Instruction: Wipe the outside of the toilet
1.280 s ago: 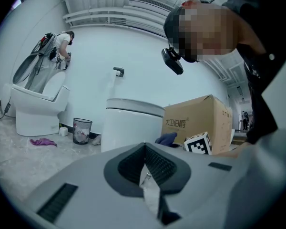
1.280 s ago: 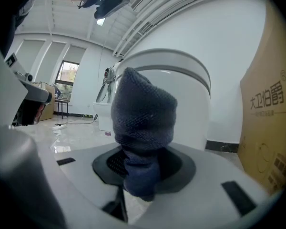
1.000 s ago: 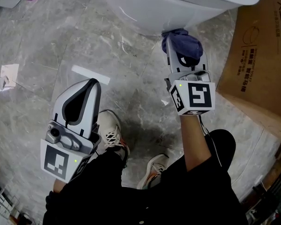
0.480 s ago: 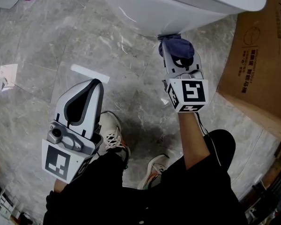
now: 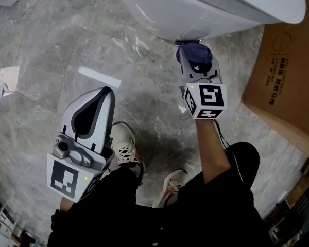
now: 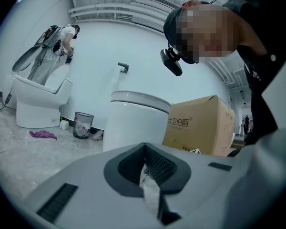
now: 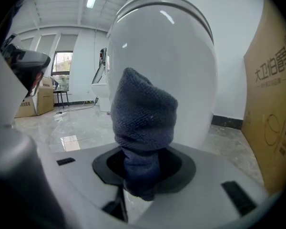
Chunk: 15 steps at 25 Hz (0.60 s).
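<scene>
- The toilet (image 5: 195,9) is smooth, glossy white ceramic, a rounded bowl at the top edge of the head view. It stands on a shiny floor (image 5: 67,50) of grey marbled tile.
- The right gripper (image 5: 195,62), pale grey plastic with dark pads, is clamped on a dark blue cloth (image 5: 194,51). The cloth is a bunched wad, and in the head view its top meets the bowl's lower curve.
- The left gripper (image 5: 104,92) hangs over the floor, well apart from the toilet. Its jaws are together with nothing between them.
- A brown cardboard box (image 5: 283,60) with dark print stands just beside the toilet.
- The right gripper view shows the cloth's coarse knitted weave and the bowl's egg-shaped front behind it. The head view gives only a dark lump.
- Only the left gripper view shows the wider room: a second toilet (image 6: 38,104), a black mesh bin (image 6: 83,124) and a purple rag (image 6: 43,134) lying on the floor.
- Only the head view shows the person's black trousers and pale laced shoes (image 5: 124,148).
</scene>
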Tool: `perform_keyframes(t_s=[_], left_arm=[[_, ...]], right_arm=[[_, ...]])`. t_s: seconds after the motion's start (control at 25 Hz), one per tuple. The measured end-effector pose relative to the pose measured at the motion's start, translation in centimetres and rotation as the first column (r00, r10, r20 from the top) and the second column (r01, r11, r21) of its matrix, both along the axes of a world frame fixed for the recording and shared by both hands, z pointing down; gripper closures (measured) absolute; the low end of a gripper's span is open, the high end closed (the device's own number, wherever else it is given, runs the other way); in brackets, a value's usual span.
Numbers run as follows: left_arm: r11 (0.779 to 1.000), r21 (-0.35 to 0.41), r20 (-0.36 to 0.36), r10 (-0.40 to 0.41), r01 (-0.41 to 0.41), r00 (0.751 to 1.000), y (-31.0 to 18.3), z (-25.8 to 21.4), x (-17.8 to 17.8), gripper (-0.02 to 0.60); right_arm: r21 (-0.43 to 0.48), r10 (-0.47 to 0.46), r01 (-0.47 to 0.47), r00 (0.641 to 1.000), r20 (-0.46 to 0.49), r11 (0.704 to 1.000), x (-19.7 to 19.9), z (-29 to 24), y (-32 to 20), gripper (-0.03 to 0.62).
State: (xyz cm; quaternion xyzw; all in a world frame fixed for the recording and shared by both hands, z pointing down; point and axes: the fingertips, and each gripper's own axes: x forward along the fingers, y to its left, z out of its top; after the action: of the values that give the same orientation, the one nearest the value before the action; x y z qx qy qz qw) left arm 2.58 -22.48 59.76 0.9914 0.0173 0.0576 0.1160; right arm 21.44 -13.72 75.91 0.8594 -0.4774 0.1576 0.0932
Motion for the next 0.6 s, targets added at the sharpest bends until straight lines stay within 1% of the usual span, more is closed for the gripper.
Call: perform_keyframes(t_s=[0.12,0.36,0.6], left_arm=[[1.000,-0.009,0.002,-0.003,0.003,1.000,-0.3,0.2,0.1,0.571],[1.000,-0.023,0.019,-0.007,0.008,1.000,-0.8,0.9,0.1,0.571],[0.999,-0.031,0.031,-0.010,0.011,0.999,-1.1,1.2,0.2,0.571]], right_arm=[[-0.027,0.002,-0.001,0.999,0.033,1.000,0.1,1.7,-0.1,0.471],[-0.044,0.018,-0.016,0.998,0.058,0.999,0.8,3.9,-0.3,0.473],[-0.064,0.046,-0.038,0.991,0.125,0.997,1.2,6.6,-0.4,0.471]])
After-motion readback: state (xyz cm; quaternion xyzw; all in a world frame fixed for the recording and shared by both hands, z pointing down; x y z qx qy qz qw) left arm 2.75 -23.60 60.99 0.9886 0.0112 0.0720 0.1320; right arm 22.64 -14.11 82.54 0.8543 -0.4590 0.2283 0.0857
